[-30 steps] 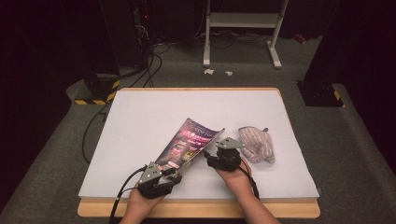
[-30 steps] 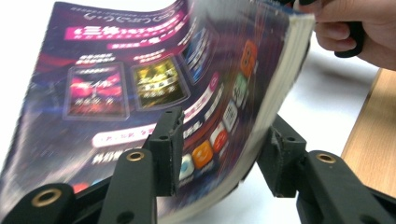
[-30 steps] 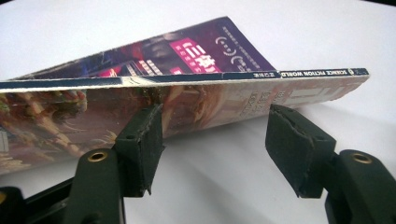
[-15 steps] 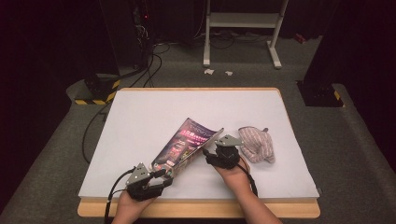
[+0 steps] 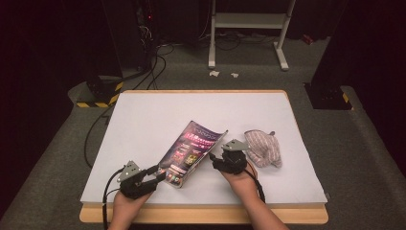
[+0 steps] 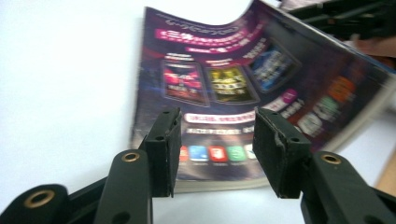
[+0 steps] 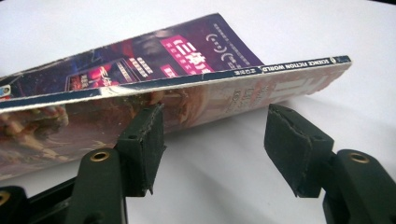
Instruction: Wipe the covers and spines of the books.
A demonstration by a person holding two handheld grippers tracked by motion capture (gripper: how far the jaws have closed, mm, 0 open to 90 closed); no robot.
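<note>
Right now I see the glossy purple-covered magazine (image 5: 194, 148) lying near the middle of the white tabletop (image 5: 143, 124), its right-hand edge tipped up off the surface. My right gripper (image 5: 221, 159) sits under that raised edge with jaws released, one pad touching the underside. My left gripper (image 5: 160, 176) waits just short of the near edge, jaws parted and holding nothing, and a striped pink cloth (image 5: 262, 147) lies just beyond the right hand.

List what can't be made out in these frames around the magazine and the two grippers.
- Magazine underside, high view: faces the table.
- Cover text, left gripper view: blurred; far corner cut by the top edge.
- Right gripper contact with the magazine, right gripper view: one pad sits against the lifted side; pressing or just touching, unclear.
- Striped cloth, high view: too small to identify; near end hidden by the right gripper.
</note>
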